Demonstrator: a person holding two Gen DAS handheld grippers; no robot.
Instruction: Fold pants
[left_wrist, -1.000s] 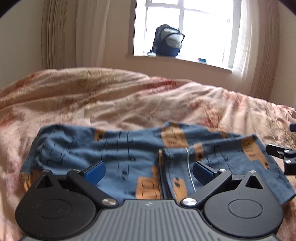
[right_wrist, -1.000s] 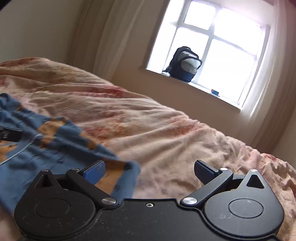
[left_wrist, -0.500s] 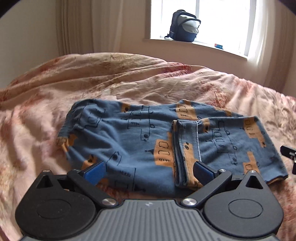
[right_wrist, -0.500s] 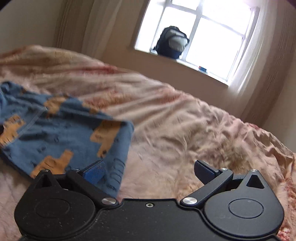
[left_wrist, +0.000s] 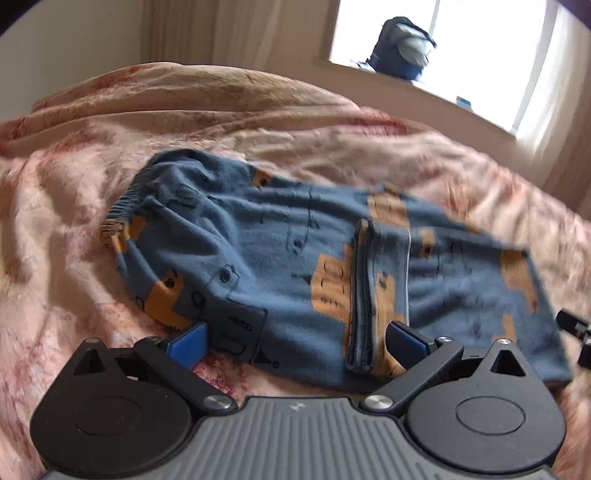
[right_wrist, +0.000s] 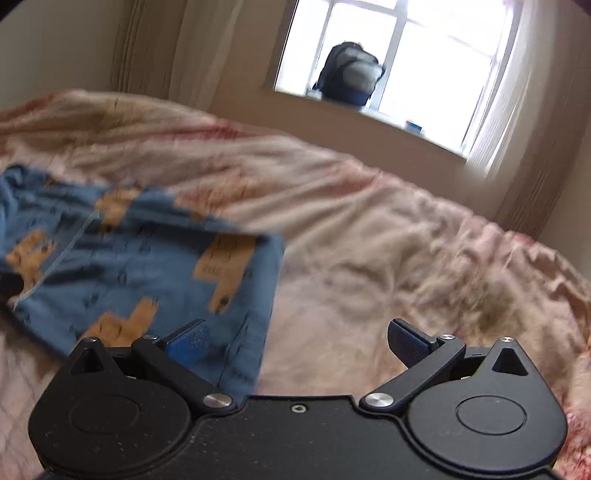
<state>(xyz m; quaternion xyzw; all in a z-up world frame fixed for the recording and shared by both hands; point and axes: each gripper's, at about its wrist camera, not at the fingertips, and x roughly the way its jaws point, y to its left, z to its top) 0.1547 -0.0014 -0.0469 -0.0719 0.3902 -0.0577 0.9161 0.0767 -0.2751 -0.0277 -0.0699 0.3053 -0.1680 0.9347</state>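
On the bed (left_wrist: 332, 133), the blue pants (left_wrist: 280, 266) lie folded over with the leg ends on top. Pink blanket shows all around them, with lots of open room to the right. My left hand-held gripper (left_wrist: 295, 345) is wide open at the pants' near edge, holding nothing. My right hand-held gripper (right_wrist: 295, 345) is wide open too, above their right edge. A backpack (right_wrist: 349, 75) sits on the windowsill.

The left gripper (left_wrist: 295, 341) has been drawn back from over the folded pants (left_wrist: 332, 266), now seen whole toward 12 o'clock; the right gripper (right_wrist: 295, 341) likewise withdrawn.
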